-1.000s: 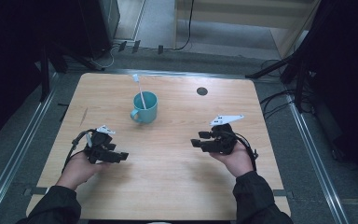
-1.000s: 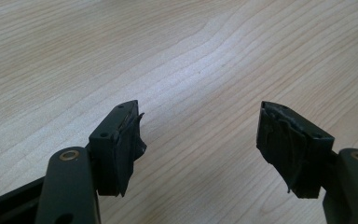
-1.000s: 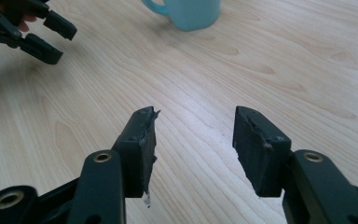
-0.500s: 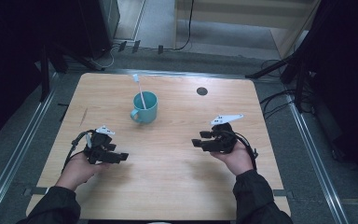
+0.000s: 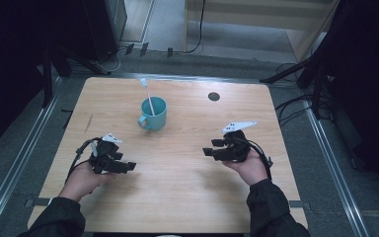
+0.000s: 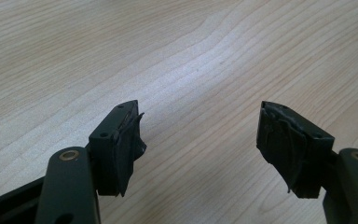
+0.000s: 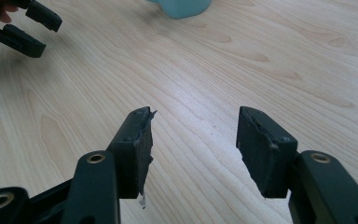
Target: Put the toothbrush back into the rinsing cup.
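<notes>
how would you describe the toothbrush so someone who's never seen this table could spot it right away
Start at the wooden table and find the teal mug standing toward its far side, left of the middle. The toothbrush stands inside it, leaning over the far rim. It is the thin white stick, unlike the black grippers near the person.

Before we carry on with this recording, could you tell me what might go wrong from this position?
1. The toothbrush leans loosely out of the mug; a nudge to its head could probably tip the mug or flick the brush out.
2. The pads on the left gripper and right gripper look frayed, so a grip on the thin handle may slip.
3. Both grippers are open and face each other; reaching together, they might collide.
</notes>
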Tool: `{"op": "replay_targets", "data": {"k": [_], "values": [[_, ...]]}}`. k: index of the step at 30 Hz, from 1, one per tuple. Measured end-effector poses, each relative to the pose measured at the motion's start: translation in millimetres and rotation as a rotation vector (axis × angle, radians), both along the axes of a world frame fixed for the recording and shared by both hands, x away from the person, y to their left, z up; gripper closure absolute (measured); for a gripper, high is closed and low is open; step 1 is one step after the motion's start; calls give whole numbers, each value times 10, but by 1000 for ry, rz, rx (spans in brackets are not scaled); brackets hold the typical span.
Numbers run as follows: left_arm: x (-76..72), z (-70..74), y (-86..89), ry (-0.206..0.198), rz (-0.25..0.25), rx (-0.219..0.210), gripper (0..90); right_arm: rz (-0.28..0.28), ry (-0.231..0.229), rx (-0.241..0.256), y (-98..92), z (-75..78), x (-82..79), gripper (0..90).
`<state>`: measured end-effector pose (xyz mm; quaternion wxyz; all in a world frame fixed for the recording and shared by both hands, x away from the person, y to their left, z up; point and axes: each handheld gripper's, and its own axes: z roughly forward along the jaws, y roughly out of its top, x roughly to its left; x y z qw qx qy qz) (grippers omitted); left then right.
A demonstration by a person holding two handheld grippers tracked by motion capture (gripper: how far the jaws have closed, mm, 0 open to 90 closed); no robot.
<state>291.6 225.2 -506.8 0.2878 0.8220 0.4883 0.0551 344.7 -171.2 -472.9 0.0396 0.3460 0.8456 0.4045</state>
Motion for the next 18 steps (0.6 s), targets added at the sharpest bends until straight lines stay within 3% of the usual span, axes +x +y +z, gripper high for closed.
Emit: {"op": "replay_targets", "data": {"k": [18], "values": [[7,-44,-7,16,3,10,284,10,-7,-1,3,-15,4,382]]}}
